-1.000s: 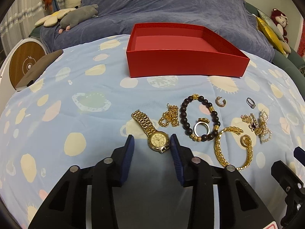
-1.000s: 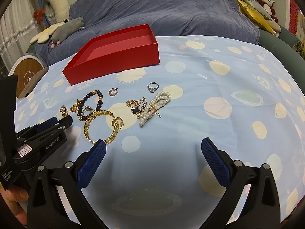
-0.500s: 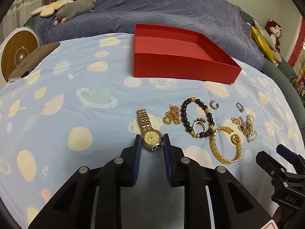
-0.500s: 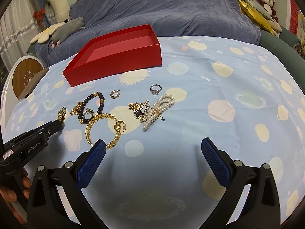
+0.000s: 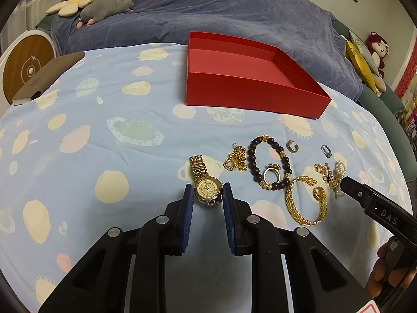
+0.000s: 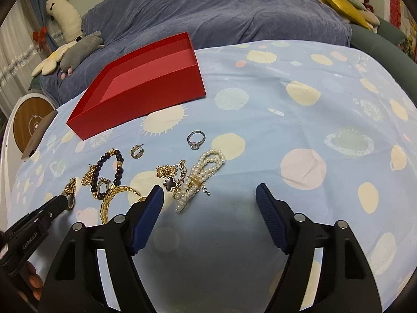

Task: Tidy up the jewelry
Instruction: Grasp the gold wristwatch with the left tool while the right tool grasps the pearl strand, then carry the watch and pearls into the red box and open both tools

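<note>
A gold watch [image 5: 208,190] lies on the spotted blue cloth, and my left gripper [image 5: 207,203] is shut on its case, strap trailing away. Right of it lie a gold chain [image 5: 235,157], a dark bead bracelet [image 5: 252,161], a gold ring [image 5: 271,174] and a gold bangle [image 5: 292,203]. My right gripper [image 6: 208,191] hovers over the pearl bracelet [image 6: 200,177] with its jaws closing; the pearls lie between the fingertips, untouched. A clover necklace [image 6: 169,184], a silver ring [image 6: 196,139] and a hoop earring [image 6: 137,151] lie nearby. The empty red box [image 5: 250,96] stands behind.
A blue-grey blanket [image 5: 234,13] with plush toys [image 5: 104,5] rises behind the cloth. A round wood-faced white device [image 5: 26,67] and a brown pad [image 5: 49,73] sit at the left edge. Yellow cushions [image 6: 338,2] are at the back right. A person's fingers [image 5: 380,274] hold the right gripper.
The left jaws closed from either side onto the watch case. The right gripper shifted closer to the pearl bracelet and its jaws narrowed.
</note>
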Demonstrator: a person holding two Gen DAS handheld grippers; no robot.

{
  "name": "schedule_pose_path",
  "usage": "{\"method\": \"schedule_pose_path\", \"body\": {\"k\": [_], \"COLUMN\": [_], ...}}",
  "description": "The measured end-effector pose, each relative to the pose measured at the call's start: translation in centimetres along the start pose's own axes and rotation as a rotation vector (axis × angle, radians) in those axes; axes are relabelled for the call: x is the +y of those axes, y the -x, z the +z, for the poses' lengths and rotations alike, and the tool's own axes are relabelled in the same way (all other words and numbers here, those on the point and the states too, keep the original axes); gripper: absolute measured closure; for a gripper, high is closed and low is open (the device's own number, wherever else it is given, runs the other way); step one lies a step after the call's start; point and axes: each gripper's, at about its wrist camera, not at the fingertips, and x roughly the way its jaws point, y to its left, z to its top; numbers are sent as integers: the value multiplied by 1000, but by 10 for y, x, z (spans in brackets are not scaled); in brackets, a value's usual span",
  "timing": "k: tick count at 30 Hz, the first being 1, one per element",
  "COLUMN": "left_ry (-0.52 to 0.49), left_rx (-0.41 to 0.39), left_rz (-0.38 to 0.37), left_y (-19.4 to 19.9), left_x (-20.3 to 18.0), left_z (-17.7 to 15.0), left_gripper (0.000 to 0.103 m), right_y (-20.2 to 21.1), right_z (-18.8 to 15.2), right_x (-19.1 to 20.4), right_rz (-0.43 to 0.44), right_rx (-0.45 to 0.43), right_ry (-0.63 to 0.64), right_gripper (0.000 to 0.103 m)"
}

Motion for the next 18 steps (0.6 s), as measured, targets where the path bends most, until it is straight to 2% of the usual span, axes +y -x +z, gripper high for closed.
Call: {"method": "schedule_pose_path", "body": {"k": [6,9,11,18], "left_ry": [-6,-7,-7,-6], "left_rx": [4,7,5,-12], "left_rz": [-5,-6,-6,-11], "left_y": [-1,-2,-2,3], "left_x": [-1,0,0,0], "left_z": [0,-1,-1,-1], "left_gripper": [84,84,84,84], "right_y": [-7,-7,-5,15], "right_z": [0,-2,-3,-6], "right_x": [10,10,8,0], "right_rz": [-1,3,27,61], "right_rx": [7,6,10,-27], "right_ry": [39,51,44,30], "right_gripper": [52,68,88,92]}}
